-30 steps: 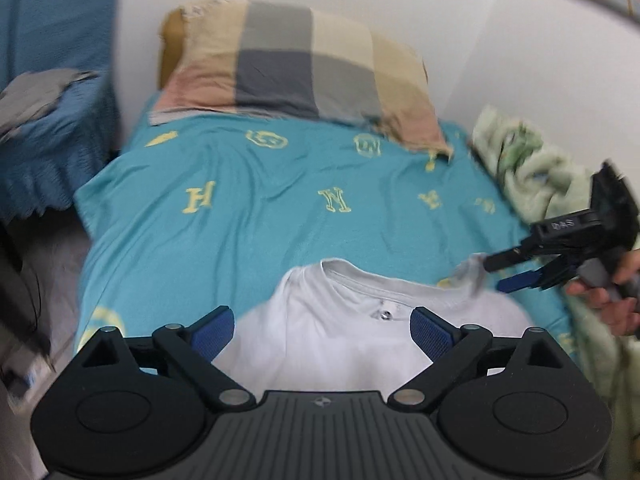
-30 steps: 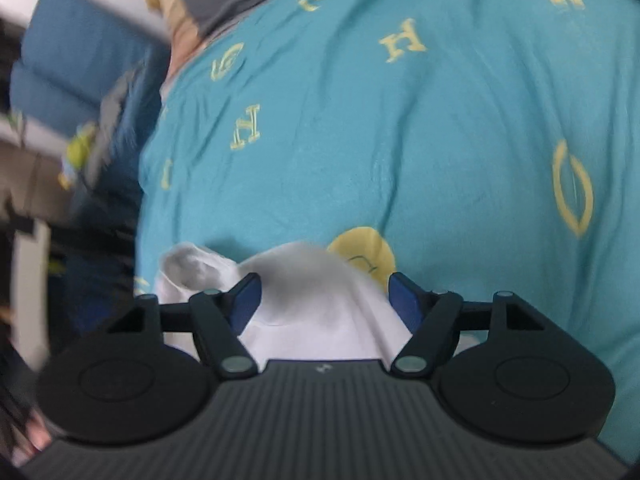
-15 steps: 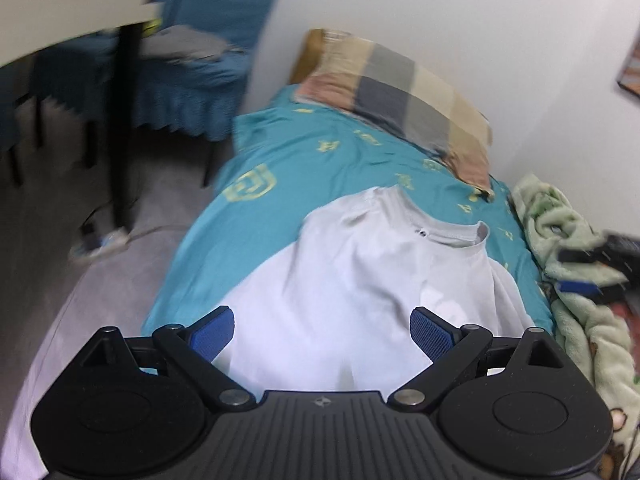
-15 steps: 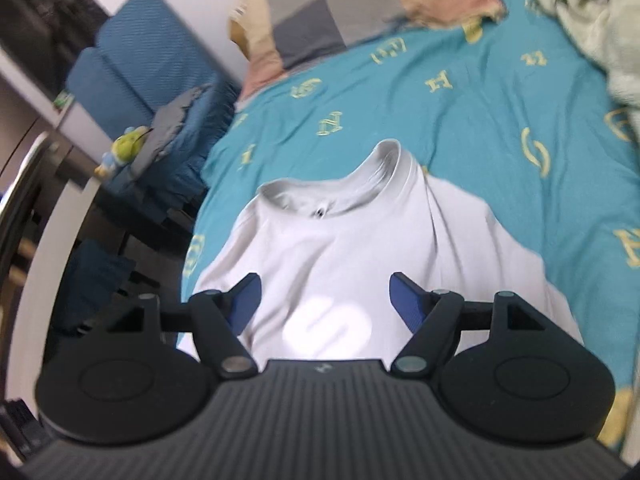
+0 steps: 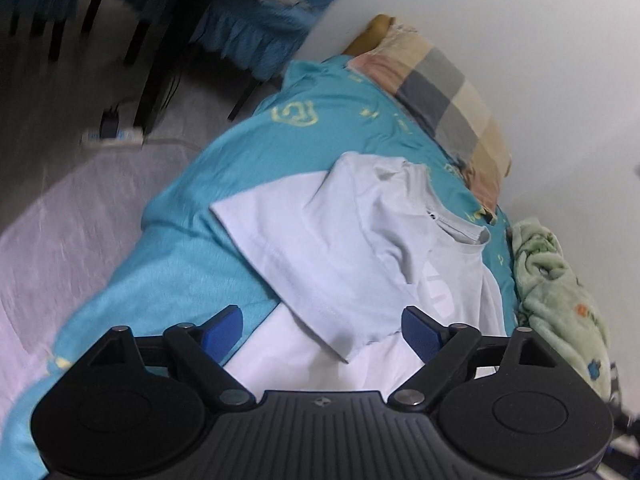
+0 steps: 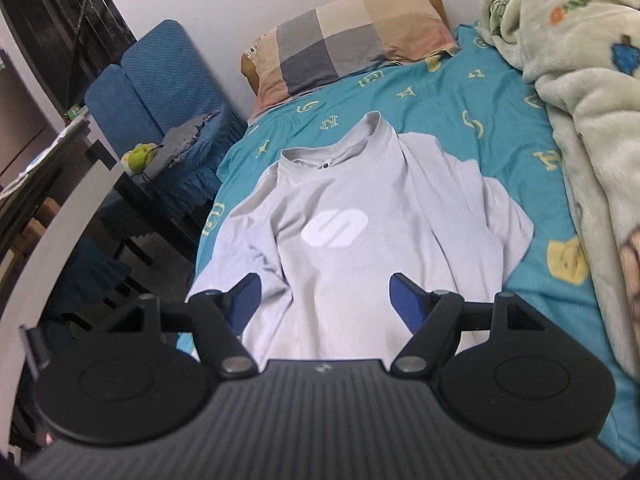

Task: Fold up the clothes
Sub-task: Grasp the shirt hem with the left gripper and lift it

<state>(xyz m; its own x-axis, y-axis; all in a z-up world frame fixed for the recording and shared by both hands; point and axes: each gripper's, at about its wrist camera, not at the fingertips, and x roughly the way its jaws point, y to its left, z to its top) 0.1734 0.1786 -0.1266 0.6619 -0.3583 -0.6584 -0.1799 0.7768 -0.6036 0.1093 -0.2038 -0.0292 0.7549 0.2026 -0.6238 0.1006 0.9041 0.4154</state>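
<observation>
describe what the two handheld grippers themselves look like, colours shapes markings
Both look alike: the left gripper and right gripper are matte black, with a ribbed central body bearing a small diamond-shaped emblem, a round disc housing on each side, and angled linkage arms with silver pivot pins. Each finger ends in a blue pad. No cables or sleeves show.

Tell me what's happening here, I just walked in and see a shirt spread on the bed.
A person with a claw in each hand is folding a white T-shirt laid out on the teal bedsheet. The left claw and the right claw hover open over it, gripping nothing. No neat fold is made yet.
</observation>
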